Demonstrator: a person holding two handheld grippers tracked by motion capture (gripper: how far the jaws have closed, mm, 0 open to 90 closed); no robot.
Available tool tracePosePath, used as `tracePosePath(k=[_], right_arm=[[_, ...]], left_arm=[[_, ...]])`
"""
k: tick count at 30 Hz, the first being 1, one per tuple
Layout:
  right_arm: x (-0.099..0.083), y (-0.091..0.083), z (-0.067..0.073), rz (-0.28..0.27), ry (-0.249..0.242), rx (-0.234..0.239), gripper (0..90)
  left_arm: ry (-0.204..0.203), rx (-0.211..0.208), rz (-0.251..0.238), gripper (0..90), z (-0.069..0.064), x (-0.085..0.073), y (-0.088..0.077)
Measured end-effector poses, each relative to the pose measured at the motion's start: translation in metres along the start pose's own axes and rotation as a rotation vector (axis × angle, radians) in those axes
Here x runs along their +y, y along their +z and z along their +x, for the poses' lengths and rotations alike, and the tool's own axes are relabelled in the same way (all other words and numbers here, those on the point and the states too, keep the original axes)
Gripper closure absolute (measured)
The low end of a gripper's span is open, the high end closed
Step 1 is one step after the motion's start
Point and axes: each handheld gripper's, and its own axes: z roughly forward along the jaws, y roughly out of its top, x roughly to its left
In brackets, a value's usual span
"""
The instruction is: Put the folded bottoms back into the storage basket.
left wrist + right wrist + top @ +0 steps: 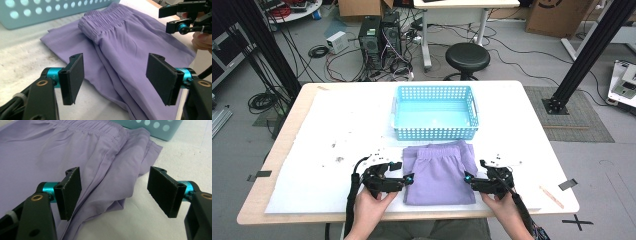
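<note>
**A:** Status on the purple shorts?

**B:** Folded flat on the white mat, near edge of the table, just in front of the blue basket. Elastic waistband faces the basket, hems toward the person.

**A:** Grippers?

**B:** Left gripper at the left edge of the fabric, right gripper at the right edge, pointing inward at each other. Both wide open, nothing held. In the left gripper view the jaws straddle the side fold of the shorts; the right gripper view shows the same on its side, cloth between the pads but not pinched.

**A:** Why symmetric?

**B:** My read: a two-point pickup. Grab both side edges level so the fold holds and it doesn't sag open (thin fabric, looks slippery). The basket sits directly ahead, so the lift-and-drop path is short.

**A:** Risk?

**B:** Catching only the top layer. Jaws need to go low, against the mat.
</note>
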Motion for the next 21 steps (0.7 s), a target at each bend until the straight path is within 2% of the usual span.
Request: tracePosePath(k=[2,4,6,10,17,21], right_arm=[[0.000,0.002,0.000,0.008,0.000,-0.001,27.9],[0.000,0.004,0.000,0.020,0.007,-0.003,27.9],[0.000,0.005,0.000,0.033,0.020,-0.007,27.9],[0.000,0.008,-0.004,0.071,0.057,-0.015,27.8],[0.002,0.016,-0.005,0.147,0.094,0.021,27.8],[0.003,0.017,-0.001,0.150,0.090,0.010,28.2]], left_arm=[[0.005,0.020,0.043,30.4,-0.003,-0.001,0.007],[0.028,0.063,0.110,30.6,-0.005,-0.001,0.015],[0.036,0.086,0.158,30.6,-0.005,0.000,0.019],[0.067,0.124,0.166,33.3,-0.004,-0.001,0.016],[0.001,0.110,0.152,30.7,-0.002,-0.001,0.016],[-0.001,0.133,0.159,25.7,-0.007,-0.001,0.019]])
